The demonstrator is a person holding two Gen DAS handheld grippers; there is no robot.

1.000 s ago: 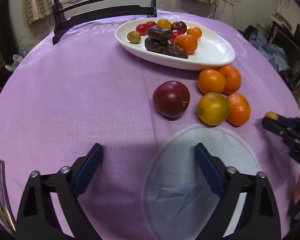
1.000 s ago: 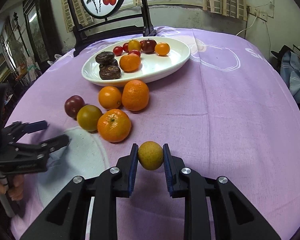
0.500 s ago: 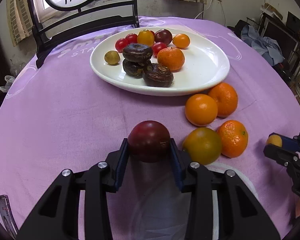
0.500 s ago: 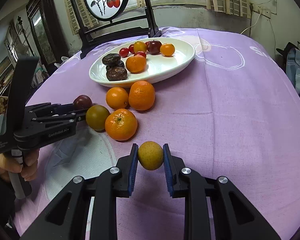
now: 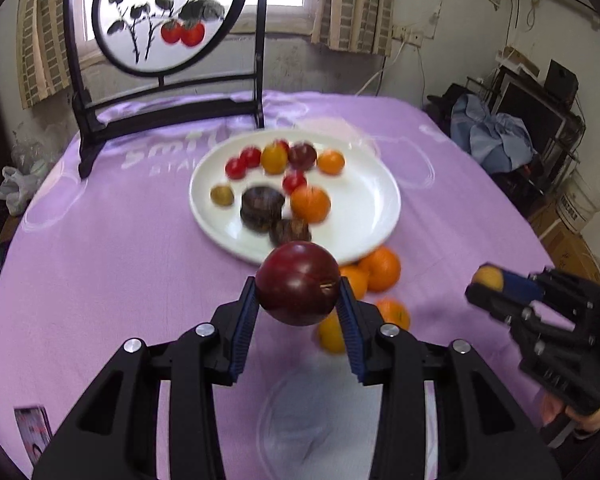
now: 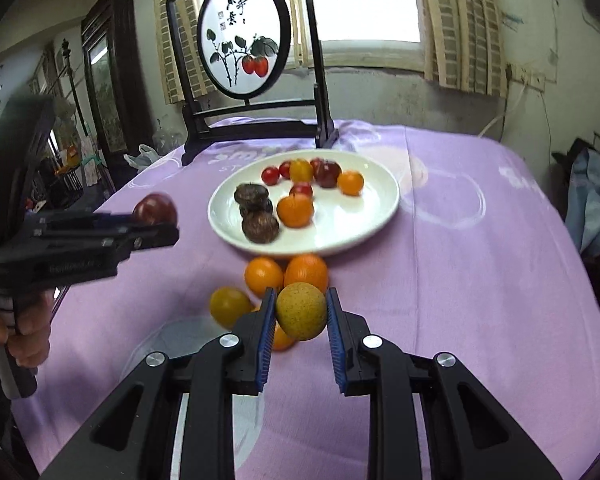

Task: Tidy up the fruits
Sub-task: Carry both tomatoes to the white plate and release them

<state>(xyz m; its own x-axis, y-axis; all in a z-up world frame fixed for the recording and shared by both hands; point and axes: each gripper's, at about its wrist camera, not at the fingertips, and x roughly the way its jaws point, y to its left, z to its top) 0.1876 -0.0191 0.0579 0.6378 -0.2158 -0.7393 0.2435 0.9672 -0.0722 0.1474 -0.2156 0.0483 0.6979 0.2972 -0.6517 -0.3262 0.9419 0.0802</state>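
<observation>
Left gripper (image 5: 298, 300) clenched on the round dark-red plum (image 5: 298, 283), lifted off the purple tablecloth (image 5: 100, 260), likely bound for the white oval plate (image 5: 372, 200) of sorted fruit. Right gripper (image 6: 300, 314) clamps the small speckled yellow-brown fruit (image 6: 301, 311) above the loose oranges (image 6: 306, 271), probably headed there too.

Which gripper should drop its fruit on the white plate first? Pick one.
Left. The left gripper holds the dark red plum nearer the white plate; the right gripper, holding a yellow-brown fruit, sits behind loose oranges.
</observation>
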